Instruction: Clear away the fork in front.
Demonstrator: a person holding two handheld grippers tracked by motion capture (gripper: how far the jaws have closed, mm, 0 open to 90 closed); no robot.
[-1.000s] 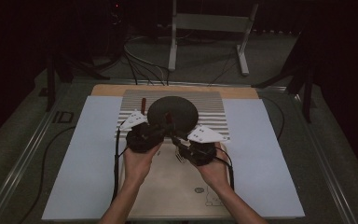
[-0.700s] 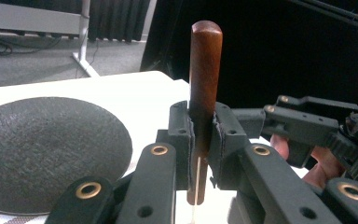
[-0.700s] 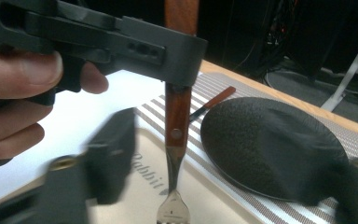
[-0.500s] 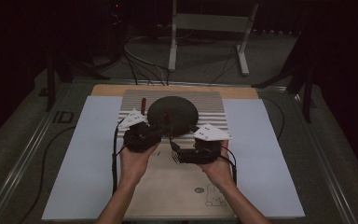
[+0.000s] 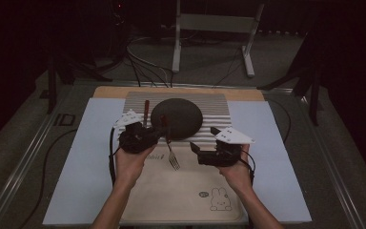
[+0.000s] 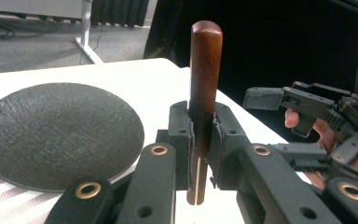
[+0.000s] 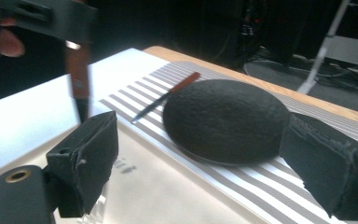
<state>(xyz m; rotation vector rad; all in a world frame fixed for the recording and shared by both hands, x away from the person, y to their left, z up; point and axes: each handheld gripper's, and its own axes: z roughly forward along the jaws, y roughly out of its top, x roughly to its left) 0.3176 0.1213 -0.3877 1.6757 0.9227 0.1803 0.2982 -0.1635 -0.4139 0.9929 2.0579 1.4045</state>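
A cream tray mat (image 5: 181, 191) printed with a small rabbit was seen nearest the person. Above it, the right gripper (image 5: 201, 151) was held with nothing between its jaws, which had just been opening and stood wide apart. Just to its left, a metal fork with a brown wooden handle (image 5: 170, 145) was clamped by its handle in the left gripper (image 5: 158, 135), tines lowered to the mat. Beyond lay a round, dark, rough-textured plate (image 5: 177, 118) on a grey striped placemat (image 5: 214, 107), with a wooden-handled knife (image 5: 146, 112) beside it.
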